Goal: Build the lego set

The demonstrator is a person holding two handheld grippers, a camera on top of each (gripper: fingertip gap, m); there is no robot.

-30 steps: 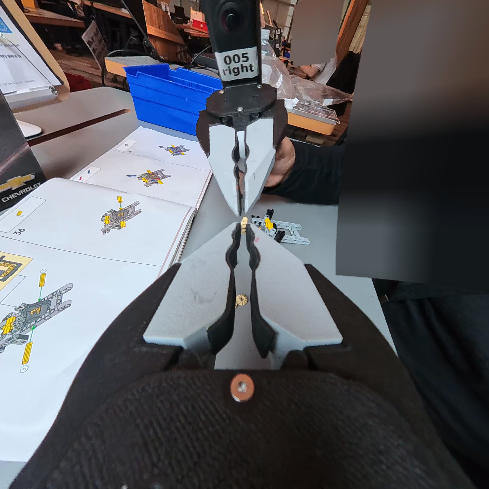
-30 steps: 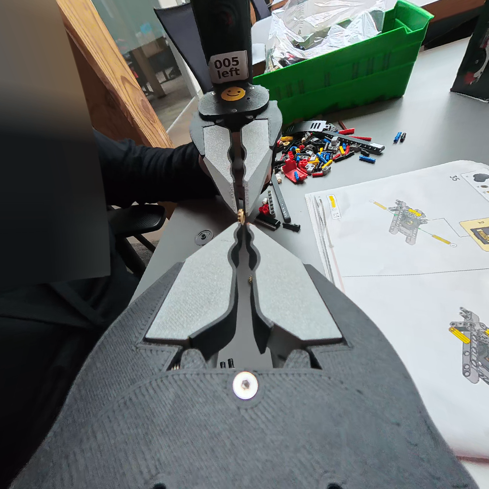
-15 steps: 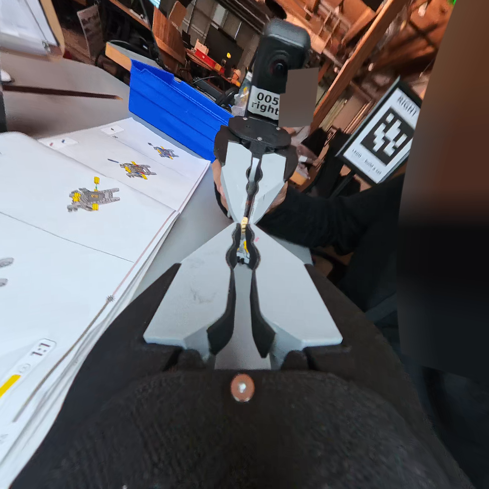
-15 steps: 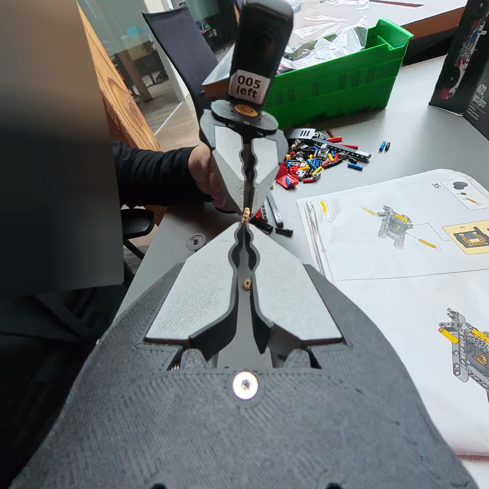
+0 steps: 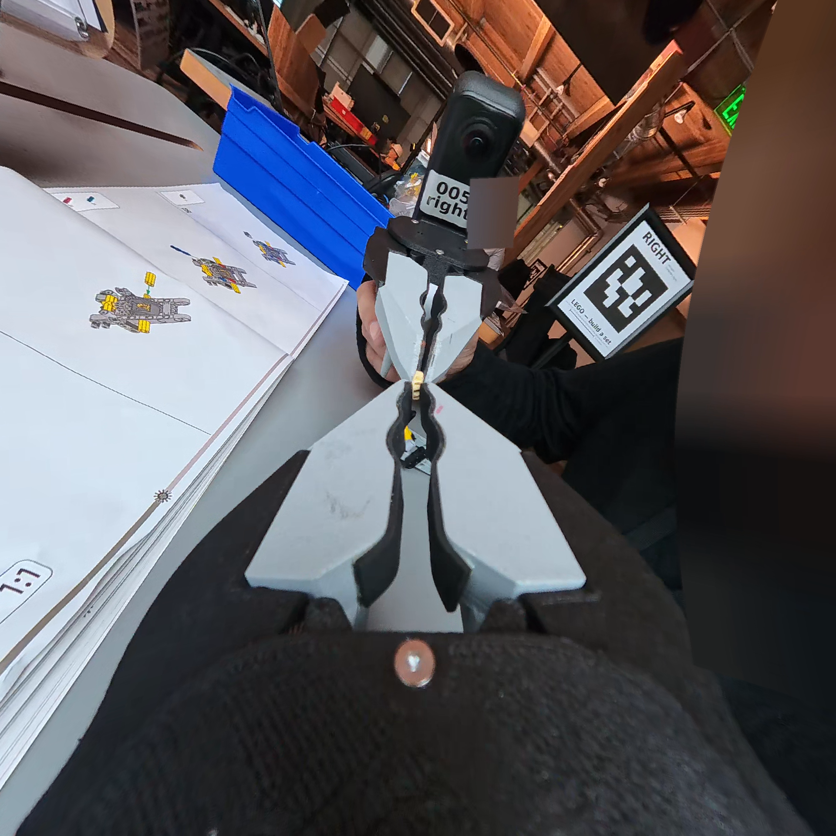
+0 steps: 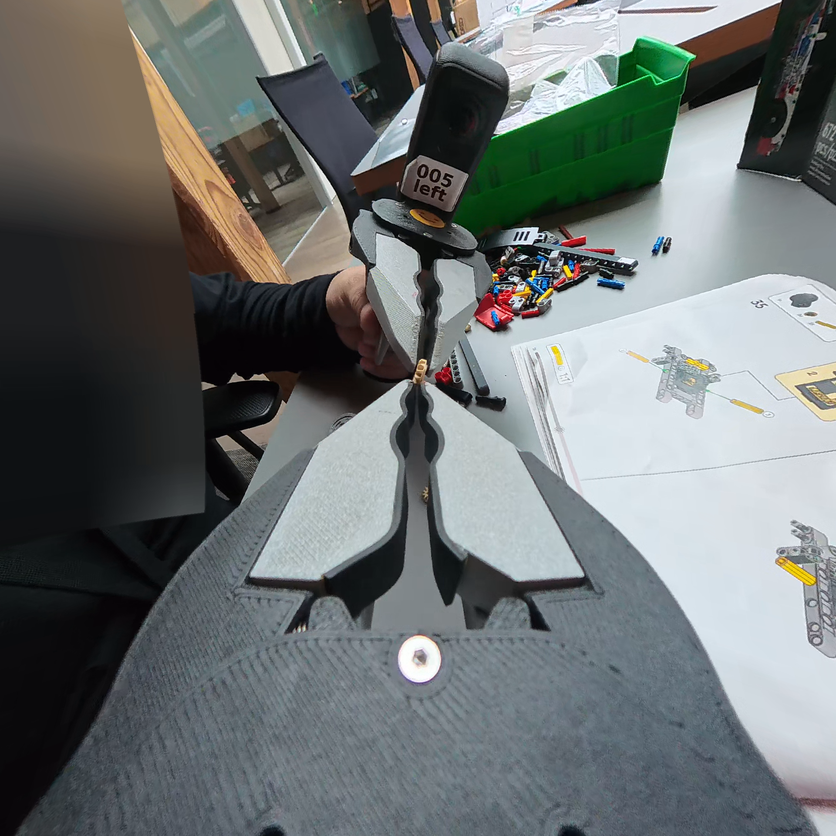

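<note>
Tan and tiny, a gear (image 5: 417, 378) sits where the two tool tips meet nose to nose above the grey tabletop (image 5: 312, 407). In the left wrist view the left tool (image 5: 416, 392) has its jaws drawn nearly together with the gear at their very tip; the right tool (image 5: 418, 368) comes down from 12 o'clock, also closed to a slit. Which of the two really pinches the gear I cannot tell, since the tips crowd it and only one edge of it shows. In the right wrist view the gear (image 6: 421, 365) appears the same way, between the left tool (image 6: 423, 357) above and the right tool (image 6: 418, 384) below.

Through the left tool's gap a small part-built assembly (image 5: 414, 452) with yellow and black bits lies on the tabletop, mostly hidden by the jaws. A second small gear (image 6: 424, 494) peeks through the right tool's gap, half covered.

An open instruction booklet (image 5: 135, 353) spreads at 9 o'clock, cut off by the picture's edge, with a blue bin (image 5: 289, 181) beyond it. In the right wrist view loose pieces (image 6: 538, 285) lie at 1 o'clock before a green bin (image 6: 579, 154).
</note>
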